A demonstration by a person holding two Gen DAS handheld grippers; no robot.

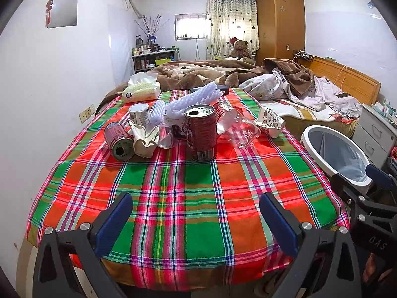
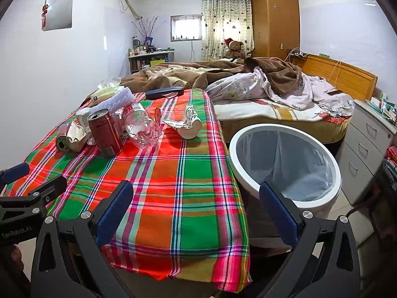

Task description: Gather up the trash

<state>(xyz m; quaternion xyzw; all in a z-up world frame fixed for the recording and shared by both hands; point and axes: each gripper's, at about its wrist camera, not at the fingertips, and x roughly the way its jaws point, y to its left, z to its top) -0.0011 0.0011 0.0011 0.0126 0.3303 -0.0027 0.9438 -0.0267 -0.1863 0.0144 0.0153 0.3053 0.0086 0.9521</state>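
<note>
Trash lies on a plaid-covered table [image 1: 173,198]: an upright red can [image 1: 200,134] [image 2: 105,132], a red can on its side [image 1: 118,141] [image 2: 62,139], a clear plastic bottle [image 1: 238,126] [image 2: 141,126], crumpled paper cups [image 1: 270,121] [image 2: 189,124], a white can [image 1: 139,115] and white foam [image 1: 193,99]. A white round bin with a bag liner [image 2: 285,164] [image 1: 335,154] stands right of the table. My left gripper [image 1: 196,208] is open and empty above the table's near part. My right gripper [image 2: 196,198] is open and empty over the table's right edge, beside the bin.
A tissue pack [image 1: 141,89] and a dark case [image 2: 163,92] lie at the table's far end. A bed with blankets [image 2: 248,87] stands behind. A grey drawer unit [image 2: 367,144] is right of the bin. A white wall is on the left.
</note>
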